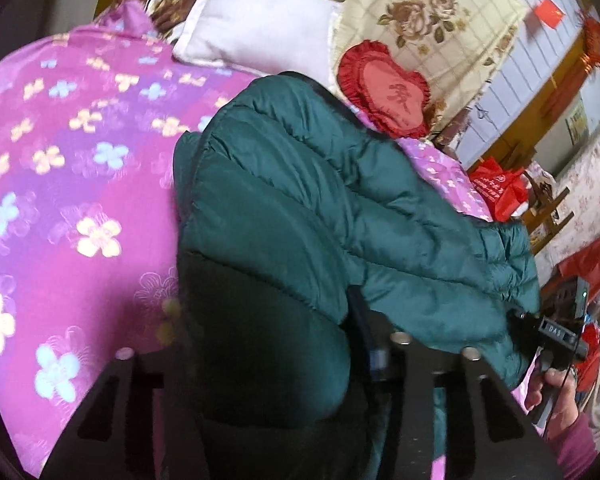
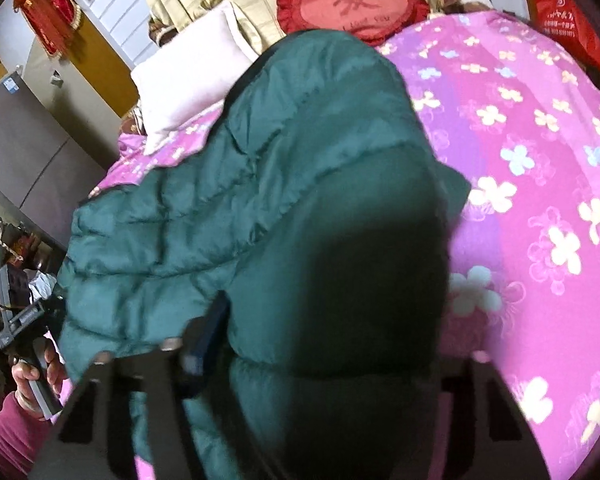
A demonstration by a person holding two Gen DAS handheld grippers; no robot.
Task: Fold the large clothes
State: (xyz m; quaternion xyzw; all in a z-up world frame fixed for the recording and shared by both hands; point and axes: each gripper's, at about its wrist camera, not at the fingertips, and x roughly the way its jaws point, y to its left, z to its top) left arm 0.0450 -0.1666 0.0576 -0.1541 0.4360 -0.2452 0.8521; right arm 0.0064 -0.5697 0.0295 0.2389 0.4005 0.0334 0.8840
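Note:
A dark green quilted puffer jacket lies on a bed with a pink flowered cover. My left gripper is shut on a bunched edge of the jacket, which fills the gap between its fingers. The jacket also shows in the right wrist view, where my right gripper is shut on another edge of it. Each gripper's far side is hidden by fabric. The right gripper shows at the right edge of the left wrist view, held by a hand, and the left one at the left edge of the right wrist view.
A white pillow and a red heart-shaped cushion lie at the head of the bed, against a cream flowered quilt. A red bag sits beside the bed. A grey cabinet stands at the left.

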